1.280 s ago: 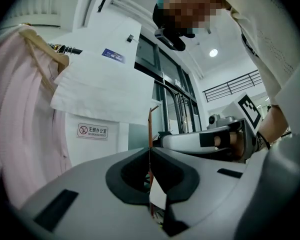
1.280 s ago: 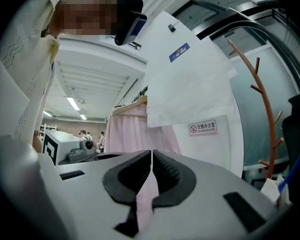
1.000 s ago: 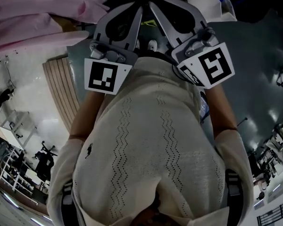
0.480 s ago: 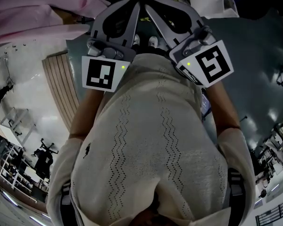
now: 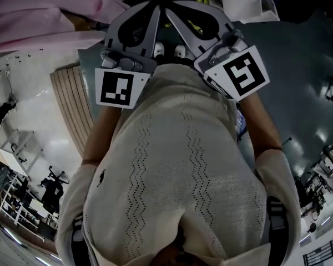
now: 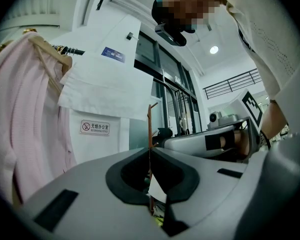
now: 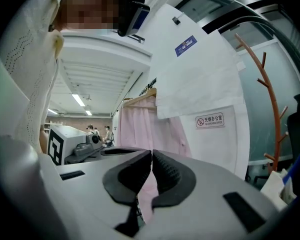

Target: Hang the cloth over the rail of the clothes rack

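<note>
Pink cloth [image 6: 20, 119] on a hanger [image 6: 44, 48] — left gripper [image 6: 150, 151] and right gripper [image 7: 151, 153] both closed, empty.

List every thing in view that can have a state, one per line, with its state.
left gripper: fingers shut, nothing between them.
right gripper: fingers shut, nothing between them.
pink garment: hanging on a wooden hanger.
white garment: hanging beside the pink one.
coat stand: upright.
</note>
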`<state>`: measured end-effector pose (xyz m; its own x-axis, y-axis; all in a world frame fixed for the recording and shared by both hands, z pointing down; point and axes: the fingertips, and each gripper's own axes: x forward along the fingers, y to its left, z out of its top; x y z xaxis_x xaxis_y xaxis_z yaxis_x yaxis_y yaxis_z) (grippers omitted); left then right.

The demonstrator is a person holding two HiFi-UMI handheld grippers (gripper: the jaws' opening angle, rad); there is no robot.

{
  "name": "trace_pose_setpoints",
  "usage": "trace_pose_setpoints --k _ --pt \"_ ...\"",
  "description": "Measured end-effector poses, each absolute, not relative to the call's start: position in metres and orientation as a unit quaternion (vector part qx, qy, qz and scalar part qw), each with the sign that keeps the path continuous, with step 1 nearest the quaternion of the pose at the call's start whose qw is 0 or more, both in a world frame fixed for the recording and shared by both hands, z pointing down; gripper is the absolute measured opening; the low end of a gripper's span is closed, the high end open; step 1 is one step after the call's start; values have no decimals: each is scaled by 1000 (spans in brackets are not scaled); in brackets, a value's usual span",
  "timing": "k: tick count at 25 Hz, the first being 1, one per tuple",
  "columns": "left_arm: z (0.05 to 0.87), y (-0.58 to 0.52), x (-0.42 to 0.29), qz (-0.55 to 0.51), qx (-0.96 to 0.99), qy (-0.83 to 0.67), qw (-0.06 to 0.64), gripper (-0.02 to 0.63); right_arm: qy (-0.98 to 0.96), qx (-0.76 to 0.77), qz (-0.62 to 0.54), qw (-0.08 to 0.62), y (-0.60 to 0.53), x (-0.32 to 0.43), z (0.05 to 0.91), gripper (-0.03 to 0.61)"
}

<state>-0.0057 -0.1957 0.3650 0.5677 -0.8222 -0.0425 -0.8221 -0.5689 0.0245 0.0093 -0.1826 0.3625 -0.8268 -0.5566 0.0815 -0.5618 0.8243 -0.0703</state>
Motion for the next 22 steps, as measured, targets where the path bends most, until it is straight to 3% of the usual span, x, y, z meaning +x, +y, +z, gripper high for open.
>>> trace_pose_setpoints --k 22 --pt "369 -194 -2 -21 890 -456 4 15 -951 305 47 31 -185 13 363 20"
